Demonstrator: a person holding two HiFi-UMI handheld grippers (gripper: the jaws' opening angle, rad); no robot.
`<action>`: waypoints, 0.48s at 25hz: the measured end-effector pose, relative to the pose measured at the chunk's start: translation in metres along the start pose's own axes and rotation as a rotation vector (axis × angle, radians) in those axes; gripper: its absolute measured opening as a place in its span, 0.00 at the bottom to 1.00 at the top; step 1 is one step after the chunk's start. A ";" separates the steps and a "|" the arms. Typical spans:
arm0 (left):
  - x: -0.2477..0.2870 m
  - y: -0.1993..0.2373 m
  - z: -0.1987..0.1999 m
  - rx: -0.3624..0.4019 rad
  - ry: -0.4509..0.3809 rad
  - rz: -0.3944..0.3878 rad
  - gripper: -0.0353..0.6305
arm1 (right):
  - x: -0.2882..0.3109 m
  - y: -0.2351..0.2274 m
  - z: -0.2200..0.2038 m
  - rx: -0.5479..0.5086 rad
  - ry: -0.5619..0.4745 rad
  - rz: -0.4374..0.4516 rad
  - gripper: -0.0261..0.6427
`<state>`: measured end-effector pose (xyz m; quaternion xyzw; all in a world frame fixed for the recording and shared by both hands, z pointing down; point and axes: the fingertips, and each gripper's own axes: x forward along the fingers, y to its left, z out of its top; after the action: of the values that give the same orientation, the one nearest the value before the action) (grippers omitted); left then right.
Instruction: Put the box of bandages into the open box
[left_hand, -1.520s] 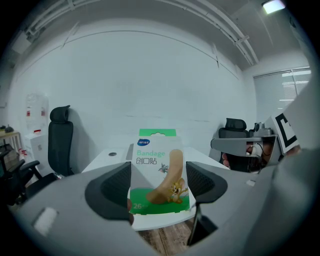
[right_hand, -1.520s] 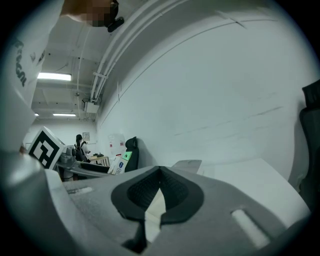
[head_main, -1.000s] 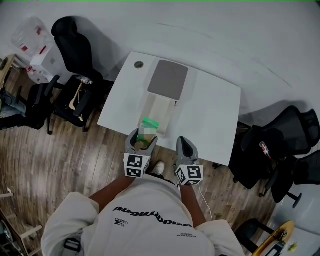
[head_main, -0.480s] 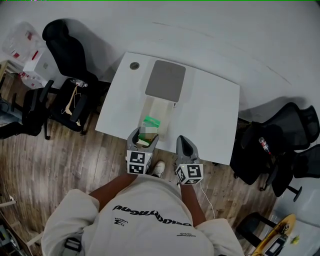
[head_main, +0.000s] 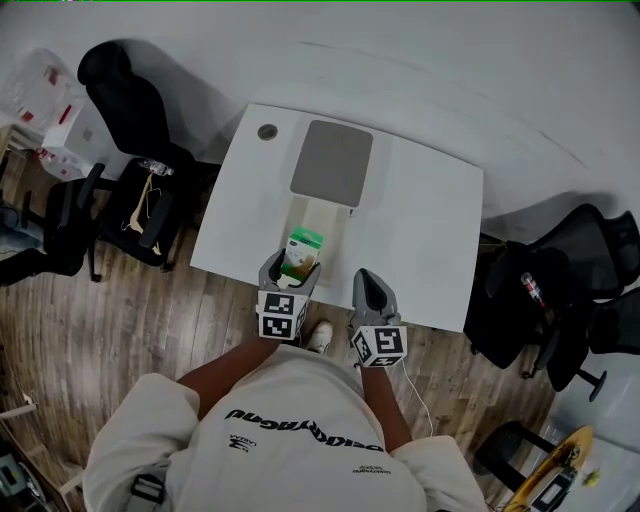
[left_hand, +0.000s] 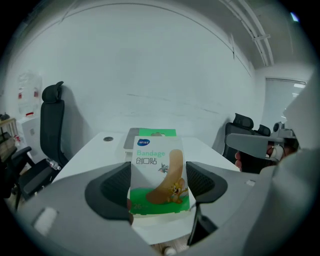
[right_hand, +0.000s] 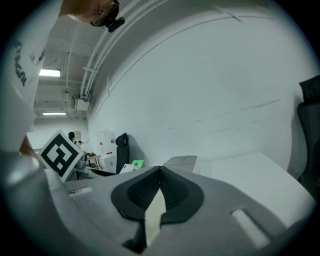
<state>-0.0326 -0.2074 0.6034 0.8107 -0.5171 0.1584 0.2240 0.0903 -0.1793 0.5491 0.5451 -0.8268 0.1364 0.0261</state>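
Observation:
The box of bandages (head_main: 303, 243) is green and white with a cartoon plaster on its front (left_hand: 159, 175). My left gripper (head_main: 291, 265) is shut on it, with the jaws pressing its two sides (left_hand: 159, 186). It hangs upright over the near end of the open box (head_main: 327, 214), a shallow white tray whose grey lid (head_main: 333, 158) lies flat behind it. My right gripper (head_main: 366, 280) hovers at the table's near edge, to the right of the open box. Its jaws are shut on nothing (right_hand: 159, 192).
A white table (head_main: 425, 230) carries a small round disc (head_main: 267, 131) at its far left corner. Black office chairs stand to the left (head_main: 140, 195) and to the right (head_main: 560, 290). A clear plastic bin (head_main: 45, 90) sits on the floor at far left.
My left gripper has carried the box of bandages away from me, from the table's near edge to over the open box. The right gripper has barely moved.

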 end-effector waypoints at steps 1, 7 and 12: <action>0.004 0.001 -0.001 -0.005 0.008 0.001 0.58 | 0.001 -0.001 -0.001 0.002 0.001 -0.003 0.04; 0.027 0.001 -0.002 -0.007 0.044 0.002 0.58 | 0.011 -0.010 -0.005 0.011 0.012 -0.013 0.04; 0.042 0.000 -0.008 -0.019 0.081 0.004 0.58 | 0.017 -0.015 -0.008 0.015 0.025 -0.016 0.04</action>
<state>-0.0148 -0.2356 0.6309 0.8006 -0.5106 0.1867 0.2519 0.0963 -0.1983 0.5630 0.5503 -0.8208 0.1493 0.0333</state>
